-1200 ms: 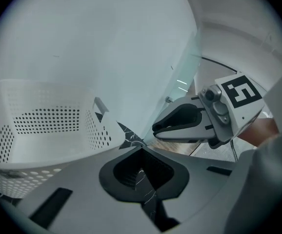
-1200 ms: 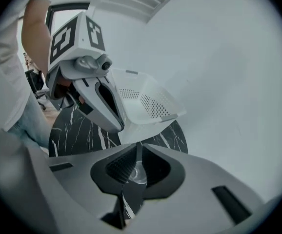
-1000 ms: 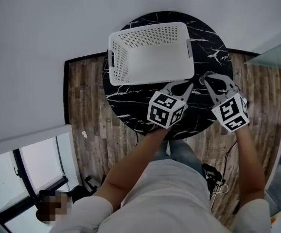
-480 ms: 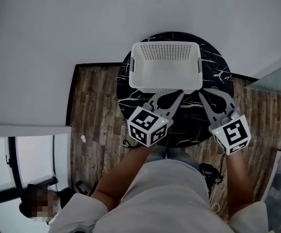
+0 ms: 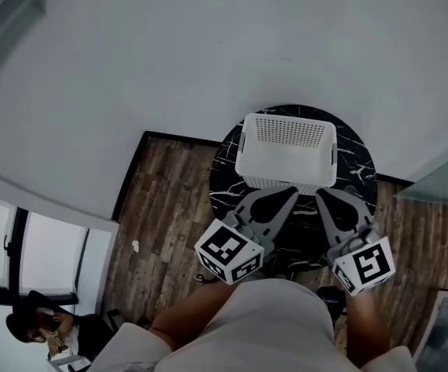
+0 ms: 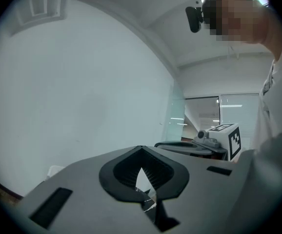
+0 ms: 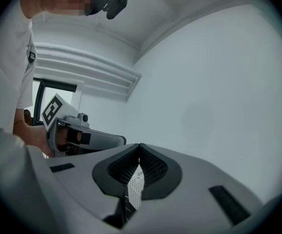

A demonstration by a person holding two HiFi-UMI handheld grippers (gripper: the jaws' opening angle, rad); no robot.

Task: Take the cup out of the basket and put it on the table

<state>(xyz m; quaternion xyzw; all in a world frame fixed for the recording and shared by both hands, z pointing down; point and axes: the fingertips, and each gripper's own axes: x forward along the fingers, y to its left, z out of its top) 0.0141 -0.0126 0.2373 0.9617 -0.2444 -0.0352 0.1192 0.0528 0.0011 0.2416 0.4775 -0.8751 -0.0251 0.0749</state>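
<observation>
Just before the white perforated plastic basket (image 5: 286,130), left gripper (image 5: 286,194) and right gripper (image 5: 322,196) hang closed and empty; no cup shows, so a blind reach might shove the basket.

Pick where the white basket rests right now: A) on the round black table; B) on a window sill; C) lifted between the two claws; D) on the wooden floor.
A: the head view shows the basket sitting on the round black marble table, with dark tabletop showing around its sides.
</observation>
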